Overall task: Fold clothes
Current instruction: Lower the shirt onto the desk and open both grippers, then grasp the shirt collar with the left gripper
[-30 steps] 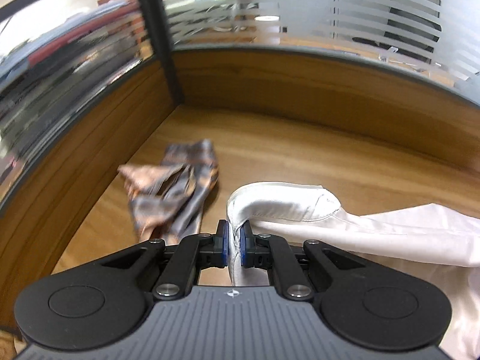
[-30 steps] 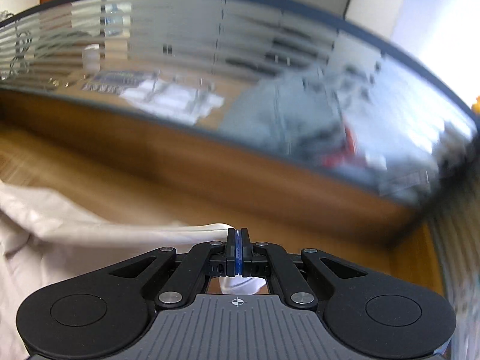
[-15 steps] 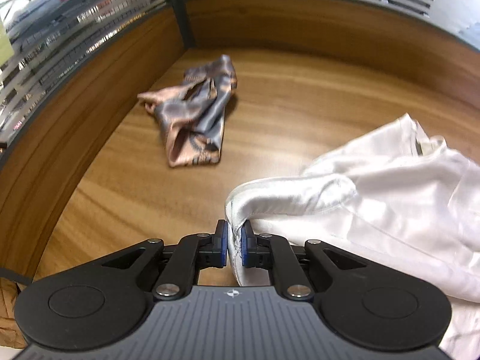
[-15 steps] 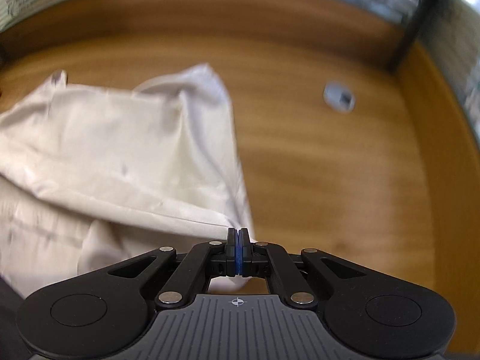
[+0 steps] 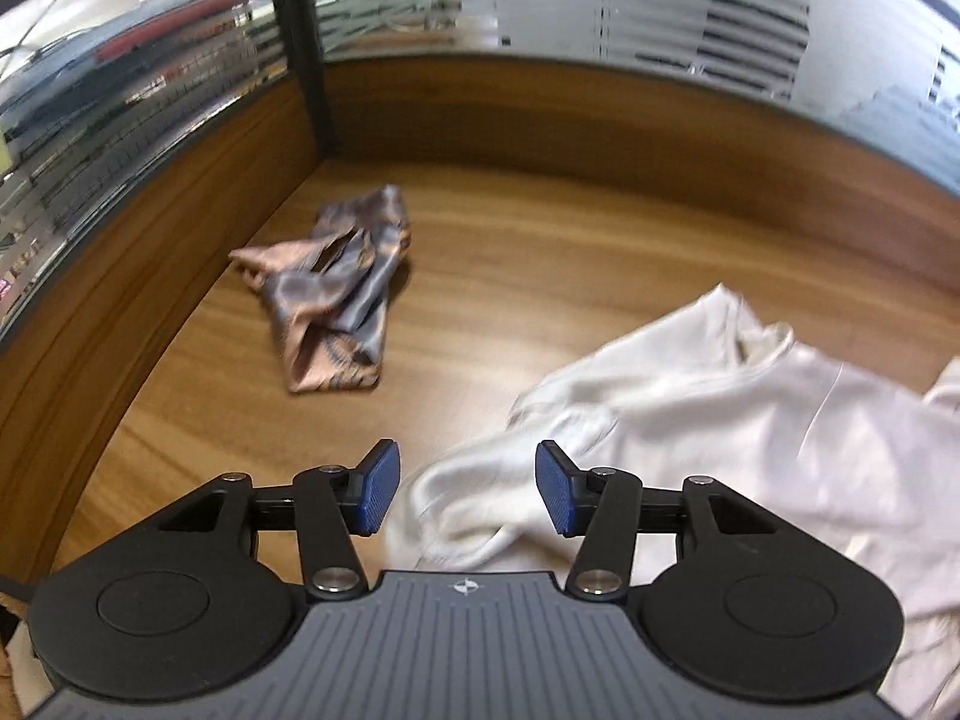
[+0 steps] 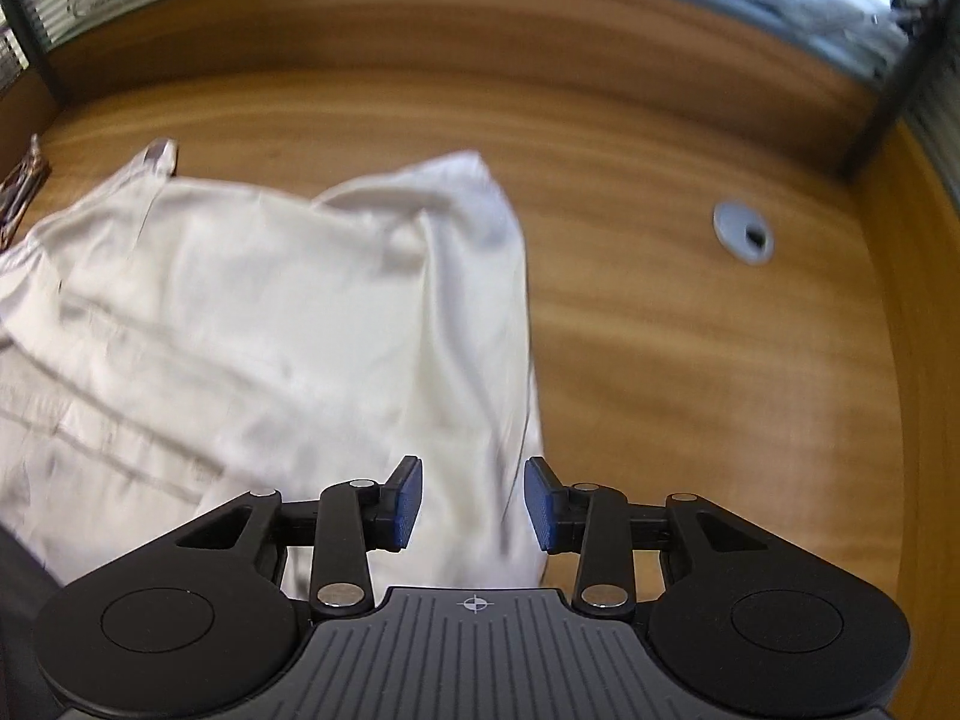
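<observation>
Far ahead and to the left of the left gripper's (image 5: 462, 489) fingers, a crumpled patterned cloth (image 5: 336, 294) in grey and peach lies bunched near the corner of the wooden desk (image 5: 540, 252), well apart from everything else. The left gripper's blue pads (image 5: 378, 486) are spread wide and grip nothing. Between and just beyond them lies a rumpled edge of the white garment (image 5: 750, 420), which runs off ahead and to the right of the fingers, loosely creased rather than flat.

In the right wrist view the same white garment (image 6: 240, 330) fills the desk ahead and to the left of the right gripper (image 6: 473, 501). One layer appears to lie over another, its right edge running from between the fingers away up the desk. The right gripper's pads (image 6: 405, 501) are likewise spread, with cloth lying below the gap but not pinched. Ahead and to the right of the fingers a grey cable port (image 6: 742, 232) sits in bare wood.

With both grippers open over the near edge, the scene fits either a release after laying a fold down or an approach to take the edge up; the frames alone do not settle which. Whatever comes next needs the layered edge kept aligned, since the thin, slippery-looking fabric would probably slide and wrinkle under a careless pull.
</observation>
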